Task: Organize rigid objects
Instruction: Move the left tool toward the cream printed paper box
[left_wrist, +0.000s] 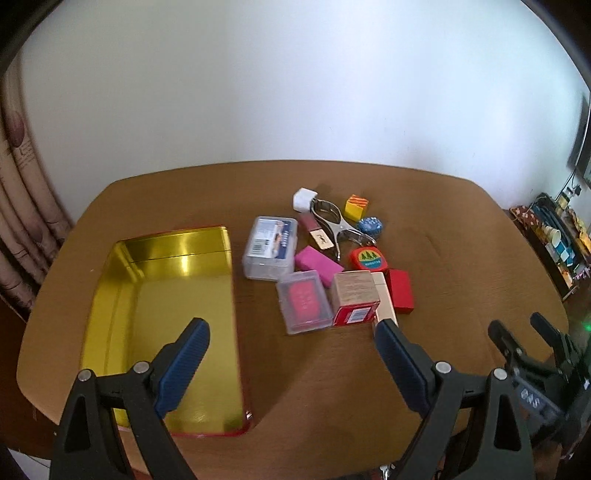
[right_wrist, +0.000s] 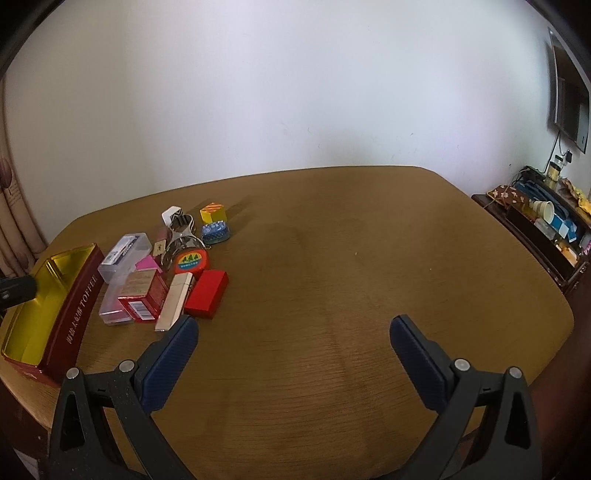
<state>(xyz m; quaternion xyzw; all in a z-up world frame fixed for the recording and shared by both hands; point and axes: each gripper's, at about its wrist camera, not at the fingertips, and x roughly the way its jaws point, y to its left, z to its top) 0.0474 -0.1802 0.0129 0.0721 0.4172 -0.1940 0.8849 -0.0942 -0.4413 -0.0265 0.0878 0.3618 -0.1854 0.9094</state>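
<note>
An open red tin with a gold inside (left_wrist: 159, 317) lies on the brown table (left_wrist: 461, 258), and it holds nothing. It also shows at the left in the right wrist view (right_wrist: 79, 299). A cluster of small items lies to its right: a clear box with a blue label (left_wrist: 271, 246), a clear case with a red card (left_wrist: 304, 301), a red carton (left_wrist: 354, 297), a red box (left_wrist: 400, 290), a pink block (left_wrist: 317, 264). My left gripper (left_wrist: 290, 334) is open and empty above the table's near edge. My right gripper (right_wrist: 293, 332) is open and empty, right of the cluster (right_wrist: 205, 293).
Metal tongs (left_wrist: 334, 221), a white cube (left_wrist: 304, 199), a yellow block (left_wrist: 356, 206), a blue patterned piece (left_wrist: 371, 225) and a round orange tape measure (left_wrist: 369, 258) lie at the back of the cluster. A cluttered side shelf (right_wrist: 546, 225) stands right; curtains (left_wrist: 22, 206) hang left.
</note>
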